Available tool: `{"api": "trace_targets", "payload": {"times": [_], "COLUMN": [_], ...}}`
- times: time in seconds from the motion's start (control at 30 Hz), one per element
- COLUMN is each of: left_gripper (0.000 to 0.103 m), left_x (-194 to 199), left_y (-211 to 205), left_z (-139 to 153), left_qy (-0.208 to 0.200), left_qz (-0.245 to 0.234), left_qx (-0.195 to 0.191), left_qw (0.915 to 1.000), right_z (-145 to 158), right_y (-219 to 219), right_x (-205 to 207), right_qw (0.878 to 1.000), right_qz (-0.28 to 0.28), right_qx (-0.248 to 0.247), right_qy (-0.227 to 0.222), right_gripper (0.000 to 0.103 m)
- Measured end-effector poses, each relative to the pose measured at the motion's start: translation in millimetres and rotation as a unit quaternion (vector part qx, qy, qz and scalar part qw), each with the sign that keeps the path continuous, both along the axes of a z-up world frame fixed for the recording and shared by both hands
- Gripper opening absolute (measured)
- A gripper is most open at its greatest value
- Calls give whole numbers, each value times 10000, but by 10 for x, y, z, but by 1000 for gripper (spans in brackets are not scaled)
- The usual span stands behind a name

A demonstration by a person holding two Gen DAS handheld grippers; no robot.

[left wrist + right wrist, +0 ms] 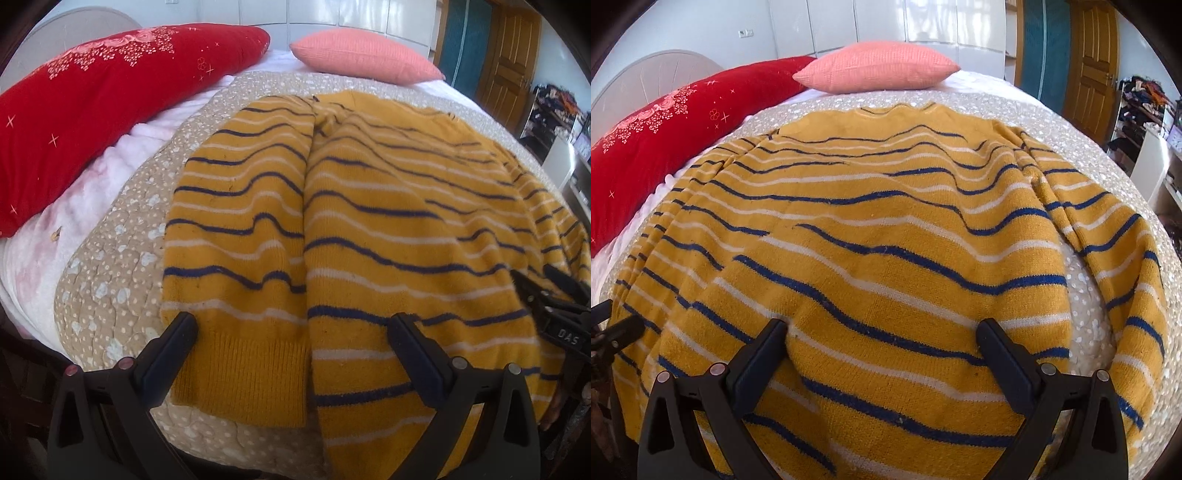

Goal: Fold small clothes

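The striped knit sweater [871, 236] lies flat on the quilted bed cover [110, 280], hem nearest. Left gripper [291, 328] and right gripper [882, 332] both gape wide, holding nothing. Soft, floppy, stretchy, probably light — pinch the ribbed hem corners.

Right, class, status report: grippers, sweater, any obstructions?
Left gripper open, right gripper open, both over hem. Striped sweater flat on quilt, left sleeve folded in. Nothing in the way.

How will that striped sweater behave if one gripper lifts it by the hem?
The striped sweater is soft knit, already rippled on the quilt, so it will probably drape and sag instead of holding shape. The left sleeve lies folded loosely over the body and would likely slide off. The fuzzy knit looks grippy, not slippery.
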State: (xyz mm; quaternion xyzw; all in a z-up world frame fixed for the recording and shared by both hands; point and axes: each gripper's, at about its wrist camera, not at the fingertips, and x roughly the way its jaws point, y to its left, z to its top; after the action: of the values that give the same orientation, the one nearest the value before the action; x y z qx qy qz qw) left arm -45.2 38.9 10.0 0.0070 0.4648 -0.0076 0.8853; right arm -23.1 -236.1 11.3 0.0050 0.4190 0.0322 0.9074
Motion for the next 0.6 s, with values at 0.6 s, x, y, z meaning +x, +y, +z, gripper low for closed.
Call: {"api": "trace_targets", "payload": {"times": [0.6], "left_gripper": [103], "left_x": [25], "left_y": [-97], "left_z": [-93], "left_qy": [-24], "left_qz": [60], "left_qx": [399], "left_qw": [9992], "right_z": [-25], "right_y": [29], "right_x": [-75], "right_qw": [9994], "right_qz": [-48], "right_qx": [-88], "right_qy": [-317], "right_gripper": [103]}}
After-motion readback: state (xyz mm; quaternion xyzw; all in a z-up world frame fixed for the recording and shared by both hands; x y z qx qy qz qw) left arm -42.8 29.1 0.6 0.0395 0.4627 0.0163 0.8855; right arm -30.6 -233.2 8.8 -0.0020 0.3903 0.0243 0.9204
